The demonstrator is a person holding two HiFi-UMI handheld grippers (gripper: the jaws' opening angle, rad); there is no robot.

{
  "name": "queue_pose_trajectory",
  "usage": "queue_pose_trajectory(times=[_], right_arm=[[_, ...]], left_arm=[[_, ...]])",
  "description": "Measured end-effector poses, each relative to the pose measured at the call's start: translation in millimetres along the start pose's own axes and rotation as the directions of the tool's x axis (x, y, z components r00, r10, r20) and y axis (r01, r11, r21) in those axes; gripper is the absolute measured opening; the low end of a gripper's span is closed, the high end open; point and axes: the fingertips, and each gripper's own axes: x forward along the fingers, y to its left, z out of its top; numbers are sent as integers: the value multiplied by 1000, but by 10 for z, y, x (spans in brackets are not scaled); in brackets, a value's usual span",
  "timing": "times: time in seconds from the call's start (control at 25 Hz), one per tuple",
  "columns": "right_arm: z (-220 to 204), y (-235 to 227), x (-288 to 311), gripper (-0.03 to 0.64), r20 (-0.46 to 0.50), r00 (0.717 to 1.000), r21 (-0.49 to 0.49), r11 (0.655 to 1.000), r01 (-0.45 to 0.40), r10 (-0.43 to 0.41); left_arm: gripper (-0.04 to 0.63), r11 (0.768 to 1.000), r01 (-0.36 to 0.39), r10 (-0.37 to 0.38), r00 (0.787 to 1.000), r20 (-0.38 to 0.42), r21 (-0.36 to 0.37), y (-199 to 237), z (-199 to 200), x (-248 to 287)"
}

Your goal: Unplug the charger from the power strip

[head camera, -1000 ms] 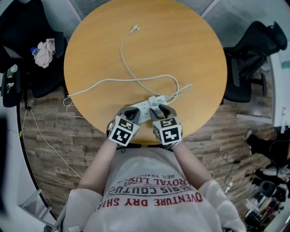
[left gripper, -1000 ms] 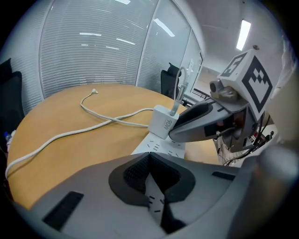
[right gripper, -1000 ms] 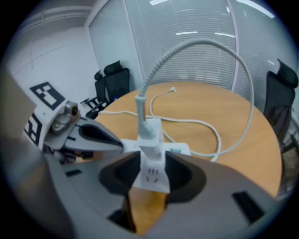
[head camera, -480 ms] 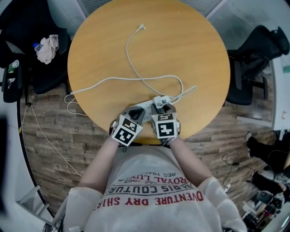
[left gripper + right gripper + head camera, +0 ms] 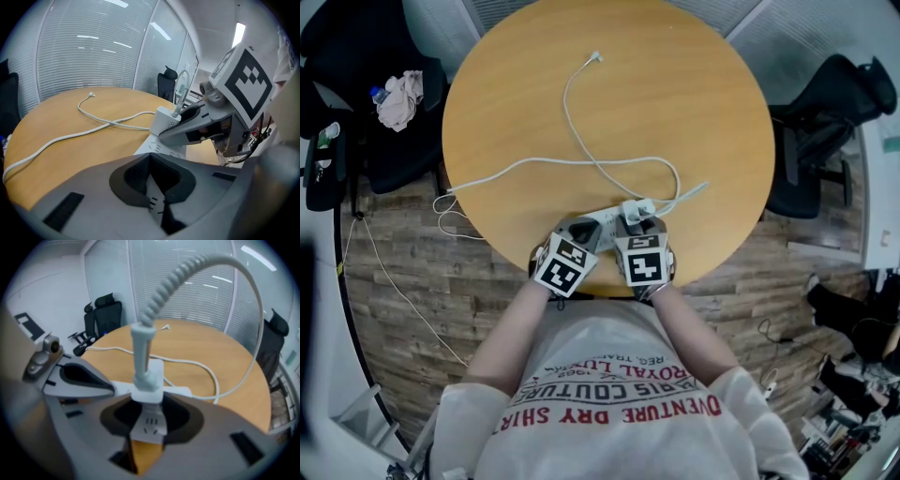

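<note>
Standing over a round wooden table (image 5: 675, 103), a person in a pale printed shirt (image 5: 609, 394) is holding one gripper in each hand at the near edge. Black office chairs (image 5: 825, 122) are standing on the wooden floor (image 5: 403, 281) around the table. The left gripper (image 5: 579, 229) and the right gripper (image 5: 637, 223) are pointing down at the table just beside each other, their marker cubes facing up.

A white power strip (image 5: 602, 221) is lying flat on the table near this edge, reaching under both grippers. The fingers of the left gripper are gripping the strip's end: the white body is sitting between the dark pads.

A long white cable (image 5: 565, 98) is looping across the table top towards the strip. The charger (image 5: 635, 207), a small white block, is sitting plugged into the strip, with its cable rising from its top.

The fingers of the right gripper are standing wide apart around the charger and have just been closing a little. Dark gaps are showing on both sides, so the pads are not pressing on it.
</note>
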Motion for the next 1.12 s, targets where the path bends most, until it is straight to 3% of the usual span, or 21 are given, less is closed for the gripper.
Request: queue_pose_trajectory(times=[0.2, 0.44, 0.72, 0.92, 1.12], right_arm=[[-23, -25, -4, 155, 3, 1000, 29, 1000, -3, 3], [-23, -46, 11, 156, -104, 994, 46, 998, -40, 44], [9, -15, -52, 155, -9, 1000, -2, 1000, 5, -5], [146, 108, -198, 155, 49, 999, -66, 998, -18, 21], [166, 23, -236, 155, 43, 999, -21, 1000, -18, 19]], left_arm=[[34, 1000, 6, -6, 1000, -3, -10, 2, -17, 33], [34, 1000, 3, -3, 1000, 2, 4, -6, 7, 33], [34, 1000, 8, -8, 1000, 7, -21, 27, 17, 51], [34, 1000, 4, -4, 1000, -1, -19, 30, 9, 63], [34, 1000, 8, -9, 1000, -9, -23, 7, 10, 72]])
